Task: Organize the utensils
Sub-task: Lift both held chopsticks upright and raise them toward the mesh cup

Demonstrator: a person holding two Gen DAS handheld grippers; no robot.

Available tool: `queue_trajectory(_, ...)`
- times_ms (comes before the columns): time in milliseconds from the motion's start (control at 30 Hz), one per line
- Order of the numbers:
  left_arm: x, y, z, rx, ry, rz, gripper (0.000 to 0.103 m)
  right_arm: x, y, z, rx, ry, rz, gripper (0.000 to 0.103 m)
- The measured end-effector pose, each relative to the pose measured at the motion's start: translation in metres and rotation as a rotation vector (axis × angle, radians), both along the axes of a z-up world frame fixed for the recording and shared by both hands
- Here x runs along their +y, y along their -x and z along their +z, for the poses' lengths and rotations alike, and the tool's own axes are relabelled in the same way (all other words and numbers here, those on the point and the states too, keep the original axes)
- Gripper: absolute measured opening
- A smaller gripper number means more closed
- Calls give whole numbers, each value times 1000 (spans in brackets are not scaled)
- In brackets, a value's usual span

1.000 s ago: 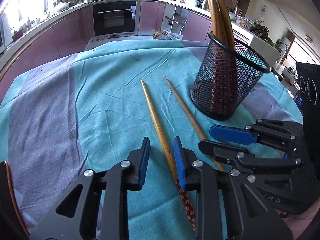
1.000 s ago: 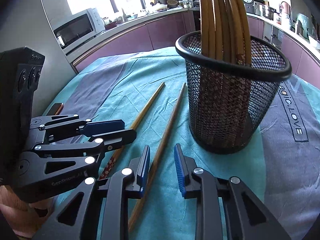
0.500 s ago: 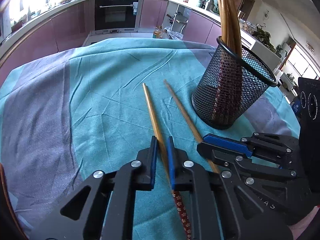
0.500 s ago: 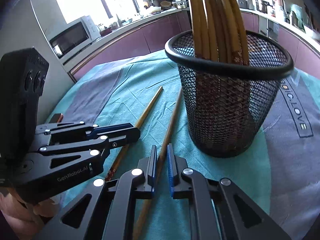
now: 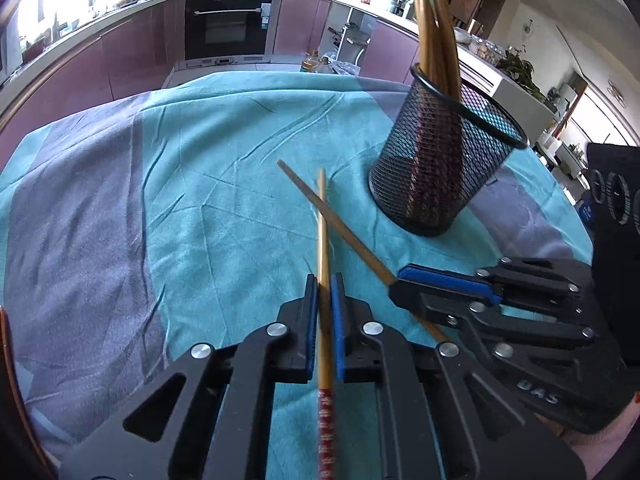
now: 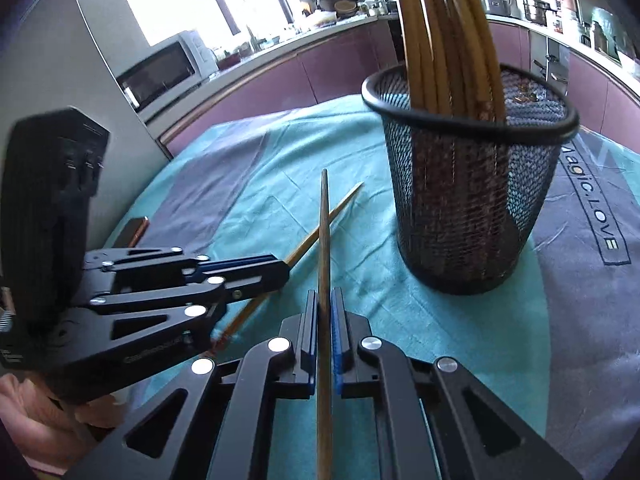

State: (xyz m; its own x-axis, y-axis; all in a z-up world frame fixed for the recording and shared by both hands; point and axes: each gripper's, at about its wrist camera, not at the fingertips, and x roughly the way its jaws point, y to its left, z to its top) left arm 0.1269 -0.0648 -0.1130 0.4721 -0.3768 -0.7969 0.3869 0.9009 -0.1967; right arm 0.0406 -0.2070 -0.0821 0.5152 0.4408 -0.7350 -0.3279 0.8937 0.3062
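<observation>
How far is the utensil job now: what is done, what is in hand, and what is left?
Done: several chopsticks already stand in the mesh cup. In hand: the left gripper is shut on one chopstick, and the right gripper is shut on the other chopstick; the two cross above the cloth. Left: both must go into the cup. No other loose utensils are in view.

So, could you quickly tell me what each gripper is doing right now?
Left gripper: closed on a chopstick.
Right gripper: closed on the other chopstick.
</observation>
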Motion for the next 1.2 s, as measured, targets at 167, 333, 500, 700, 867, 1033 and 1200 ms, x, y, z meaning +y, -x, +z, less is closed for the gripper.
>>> queue_trajectory(167,0,-2,-1,3,-13,-8,8,11,0,-1,-15,64,5,7)
queue_trajectory(333,-7,-9,-3,-7,-35,-13,9,13,-4,-2,-18,68,13,7)
queue_trajectory(500,-11,-13,-1,-5,-27,0,8,7,-3,2,-25,39,11,6)
queue_trajectory(700,-8,-6,6,-31,-17,9,8,0,5,13,-57,10,24,6)
queue_trajectory(867,-1,-1,19,-54,12,14,8,-4,11,25,-93,-14,39,6)
queue_trajectory(1033,5,8,31,-78,34,9,8,-11,18,37,-127,-30,44,6)
queue_trajectory(1200,13,12,43,-88,74,0,8,-17,23,50,-164,-44,44,6)
